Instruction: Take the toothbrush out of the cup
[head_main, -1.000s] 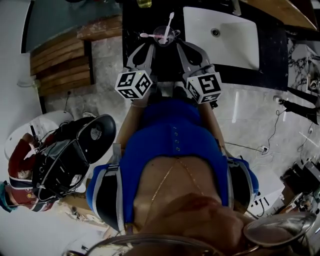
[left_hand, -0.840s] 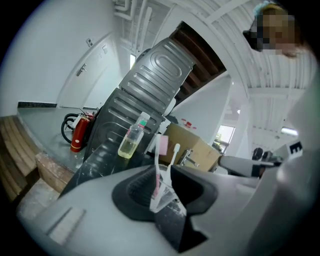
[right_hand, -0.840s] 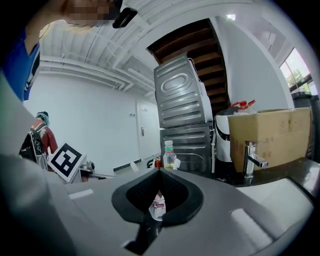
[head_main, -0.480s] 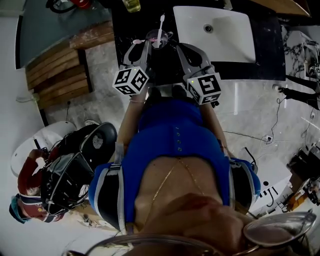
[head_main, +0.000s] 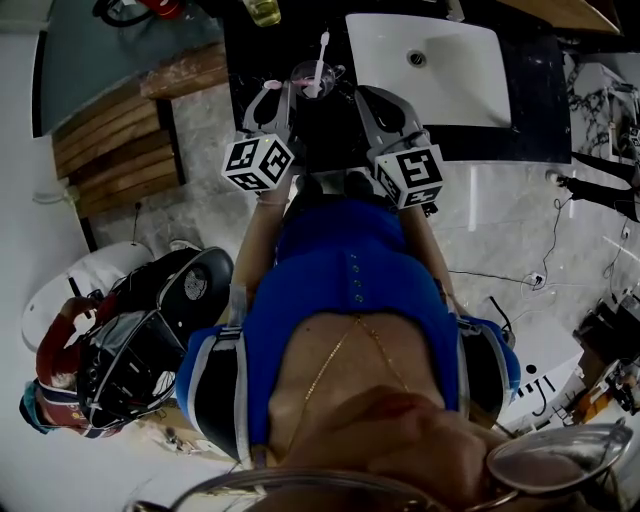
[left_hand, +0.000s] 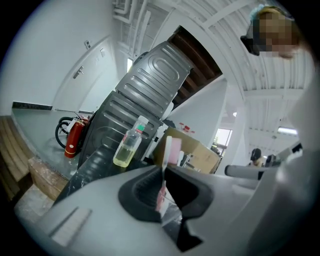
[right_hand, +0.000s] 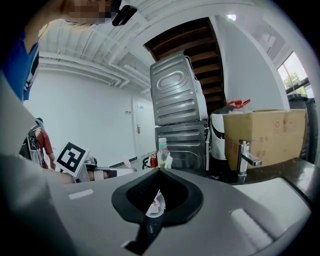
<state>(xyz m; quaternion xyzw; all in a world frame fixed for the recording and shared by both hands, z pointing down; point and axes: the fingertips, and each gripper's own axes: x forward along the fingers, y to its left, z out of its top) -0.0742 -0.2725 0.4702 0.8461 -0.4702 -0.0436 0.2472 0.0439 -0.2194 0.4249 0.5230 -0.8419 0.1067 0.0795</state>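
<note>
So I'm standing at the dark counter, just left of the white sink, with both grippers reaching in toward the clear cup. The cup is sitting on the counter between the two gripper tips. The toothbrush is standing up out of it, with the head pointing away from me.

My left gripper is tilting quite a bit. In the left gripper view its jaws are squeezing down to a thin seam. The toothbrush is running right along that seam, so I'm pinching the handle with the pink-and-white head sticking out past the tips. A bit of the cup is showing lower in the gap.

My right gripper is coming in from the sink side. In the right gripper view its jaws are closing almost together too. The cup's clear wall is sitting in the slit, so it looks like I'm nipping the cup there.

A bottle of yellowish liquid is standing farther back on the counter. Something small and pink is poking out beside my left tip, and I can't tell what it is.
</note>
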